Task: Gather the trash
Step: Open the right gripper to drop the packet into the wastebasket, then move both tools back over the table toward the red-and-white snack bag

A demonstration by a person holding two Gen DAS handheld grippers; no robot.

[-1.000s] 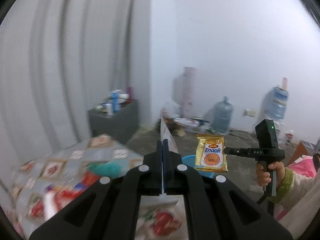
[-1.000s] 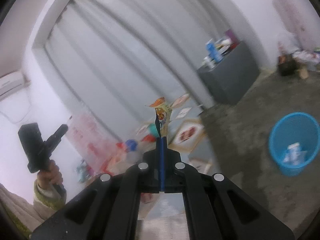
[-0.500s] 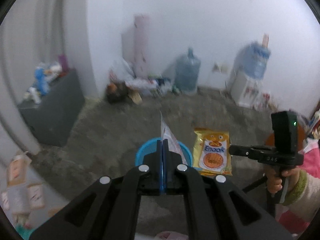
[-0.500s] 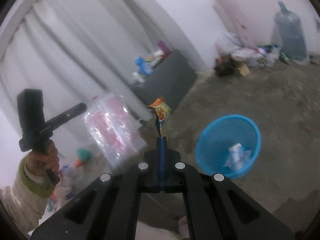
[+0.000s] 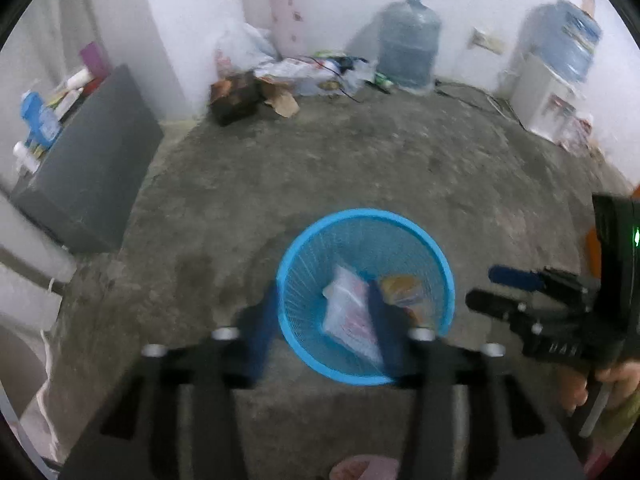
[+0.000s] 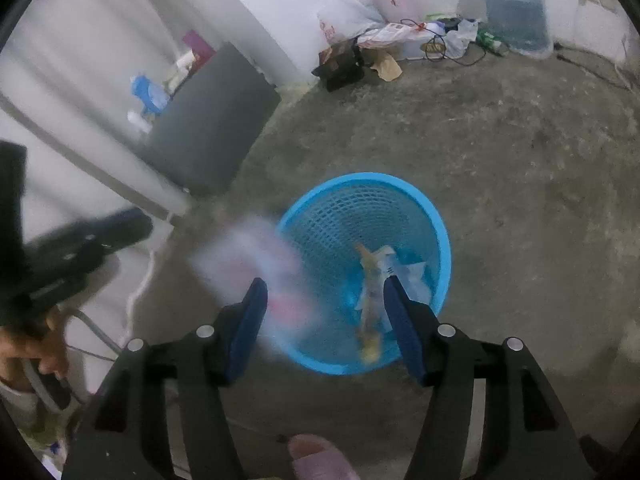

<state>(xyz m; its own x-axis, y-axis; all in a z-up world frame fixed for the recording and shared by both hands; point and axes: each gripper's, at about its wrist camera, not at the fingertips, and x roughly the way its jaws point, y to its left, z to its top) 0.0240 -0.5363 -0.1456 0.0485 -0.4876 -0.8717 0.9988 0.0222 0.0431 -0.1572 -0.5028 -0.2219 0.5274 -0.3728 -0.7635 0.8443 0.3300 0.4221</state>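
Observation:
A blue mesh trash basket (image 5: 447,280) stands on the concrete floor, also in the right wrist view (image 6: 442,236). My left gripper (image 5: 322,308) is open above it; a clear plastic bag (image 5: 348,316) and a yellow snack packet (image 5: 402,292) are inside or falling into the basket. My right gripper (image 6: 324,300) is open above the basket; the yellow snack packet (image 6: 372,280) drops between its fingers and the plastic bag (image 6: 264,256) is a blur at the basket's left rim. The right gripper shows at the right of the left wrist view (image 5: 516,292).
A dark grey cabinet (image 5: 92,176) with bottles on top stands at the left wall. Bags, boxes and cables (image 5: 280,76) lie along the far wall, with a large water jug (image 5: 408,44) and a water dispenser (image 5: 560,72). A white cord (image 6: 140,292) lies left of the basket.
Both grippers swung down over the basket and opened. The plastic bag left the left gripper and the snack packet left the right gripper; both are dropping into the basket.

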